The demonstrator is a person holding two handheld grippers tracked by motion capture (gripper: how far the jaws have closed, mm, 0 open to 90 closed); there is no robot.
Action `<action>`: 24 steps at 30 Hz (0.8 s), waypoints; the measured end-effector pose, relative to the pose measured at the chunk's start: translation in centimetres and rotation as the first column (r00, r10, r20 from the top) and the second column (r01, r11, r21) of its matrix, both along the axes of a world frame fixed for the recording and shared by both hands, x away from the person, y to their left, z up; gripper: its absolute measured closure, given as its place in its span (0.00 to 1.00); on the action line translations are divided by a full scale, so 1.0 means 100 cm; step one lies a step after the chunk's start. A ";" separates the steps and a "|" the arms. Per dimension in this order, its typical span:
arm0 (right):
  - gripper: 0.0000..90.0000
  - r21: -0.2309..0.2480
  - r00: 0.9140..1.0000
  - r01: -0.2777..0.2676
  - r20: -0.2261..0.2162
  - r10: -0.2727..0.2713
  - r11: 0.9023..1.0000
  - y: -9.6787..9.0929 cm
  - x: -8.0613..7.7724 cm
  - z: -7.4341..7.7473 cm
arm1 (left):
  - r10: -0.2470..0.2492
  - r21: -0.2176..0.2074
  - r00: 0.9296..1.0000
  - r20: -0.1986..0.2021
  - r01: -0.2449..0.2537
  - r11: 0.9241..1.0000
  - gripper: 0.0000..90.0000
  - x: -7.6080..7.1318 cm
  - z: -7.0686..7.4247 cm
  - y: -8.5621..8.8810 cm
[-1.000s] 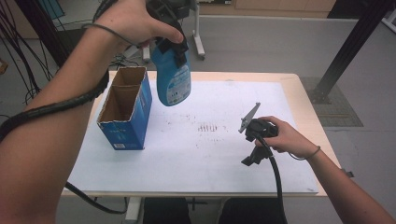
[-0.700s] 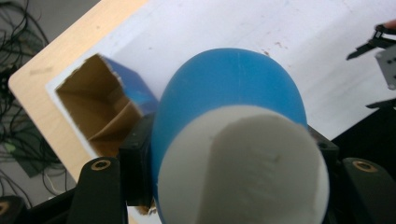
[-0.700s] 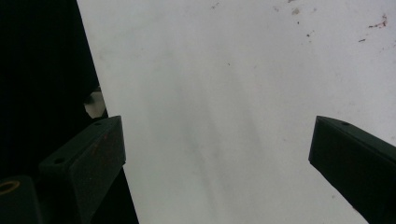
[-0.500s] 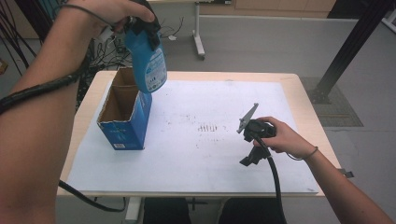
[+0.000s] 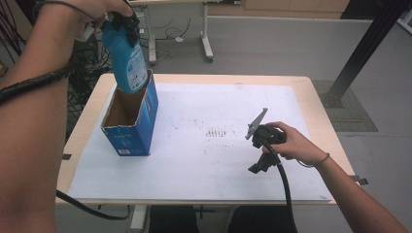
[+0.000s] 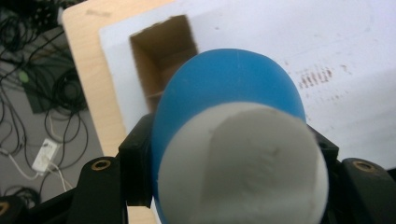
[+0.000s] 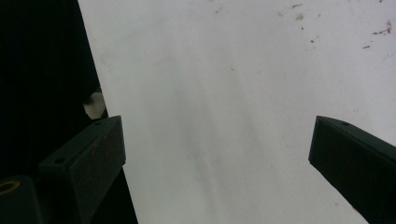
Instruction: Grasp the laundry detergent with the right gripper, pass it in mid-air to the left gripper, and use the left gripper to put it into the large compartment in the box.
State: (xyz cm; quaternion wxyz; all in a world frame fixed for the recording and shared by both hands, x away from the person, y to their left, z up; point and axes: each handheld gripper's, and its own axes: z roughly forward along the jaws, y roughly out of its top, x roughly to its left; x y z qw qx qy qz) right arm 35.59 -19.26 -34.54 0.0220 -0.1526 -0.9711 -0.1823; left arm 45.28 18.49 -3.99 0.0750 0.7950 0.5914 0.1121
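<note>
My left gripper (image 5: 121, 22) is shut on a blue bottle (image 5: 127, 58) with a white cap (image 6: 243, 168) and holds it upright in the air. The bottle's lower end hangs over the far end of an open blue cardboard box (image 5: 131, 121) standing at the left of the white mat (image 5: 218, 165). Beyond the bottle in the left gripper view lies the box's brown opening (image 6: 163, 60). My right gripper (image 5: 260, 162) rests low over the mat at the right, in a hand. Its jaws stand wide apart in the right gripper view (image 7: 217, 154), with bare mat between them.
The mat covers most of a wooden table (image 5: 320, 111) and carries faint reddish marks (image 5: 218, 132) in its middle. Cables (image 6: 42, 93) lie on the floor to the table's left. A black post (image 5: 364, 53) and desk legs (image 5: 206, 43) stand behind the table.
The left gripper has carried the bottle leftward, from above the mat beside the box to above the box's far end. The right gripper has stayed put.
</note>
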 end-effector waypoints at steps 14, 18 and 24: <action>0.04 0.006 1.000 0.002 0.018 -0.002 1.000 0.000 0.000 0.002 | 0.175 -0.026 0.984 -0.030 -0.175 0.984 0.42 0.013 -0.029 0.043; 0.04 0.006 1.000 0.007 0.017 -0.007 1.000 0.000 0.000 0.002 | 0.184 -0.027 0.982 -0.036 -0.185 0.982 0.42 0.015 -0.037 0.046; 0.04 0.013 1.000 0.006 0.018 -0.007 1.000 0.000 -0.001 0.002 | 0.185 -0.035 0.981 -0.058 -0.187 0.982 0.42 0.018 -0.055 0.047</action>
